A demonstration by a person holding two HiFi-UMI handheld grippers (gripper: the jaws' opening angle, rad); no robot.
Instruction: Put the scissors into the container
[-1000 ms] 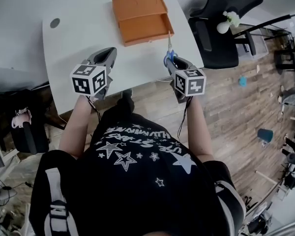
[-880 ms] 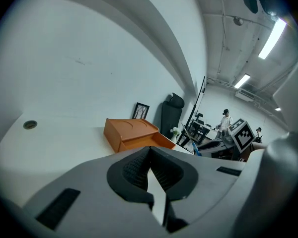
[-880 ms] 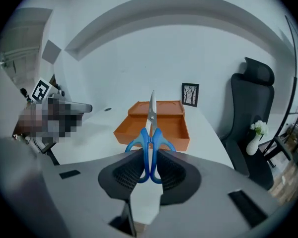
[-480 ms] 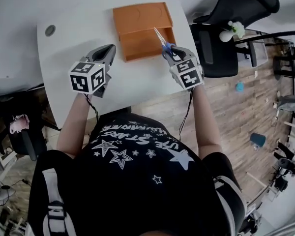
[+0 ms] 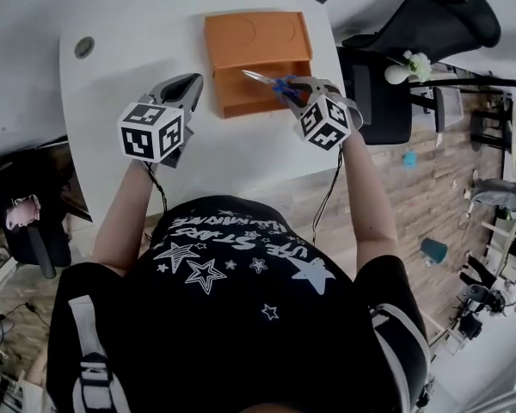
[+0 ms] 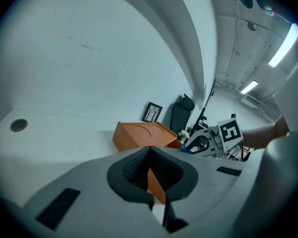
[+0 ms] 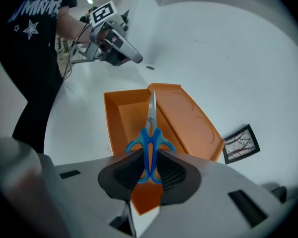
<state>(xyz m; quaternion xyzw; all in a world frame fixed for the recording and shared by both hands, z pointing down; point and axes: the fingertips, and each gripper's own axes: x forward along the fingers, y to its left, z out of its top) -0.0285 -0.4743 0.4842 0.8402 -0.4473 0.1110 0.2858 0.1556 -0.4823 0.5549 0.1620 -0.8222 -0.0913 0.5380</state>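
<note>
White tabletop (image 5: 138, 24) fills the upper head view, with wood floor and a black chair (image 5: 430, 24) past its right edge. On it we see the orange container (image 5: 258, 58), its open tray nearest us and bare table on every side. Our right gripper (image 5: 291, 89) hovers at the container's right front corner, pinching the blue-handled scissors (image 5: 267, 80), whose blades reach leftward over the tray. Our left gripper (image 5: 182, 89) hangs left of the container, apart from it. From the left gripper view, its jaws are pressed together on nothing, and they hide the container's lower part. From the right gripper view, the pads clamp the scissors' handle loops, covering their ends; the blades point over the tray beside the flat lid.
</note>
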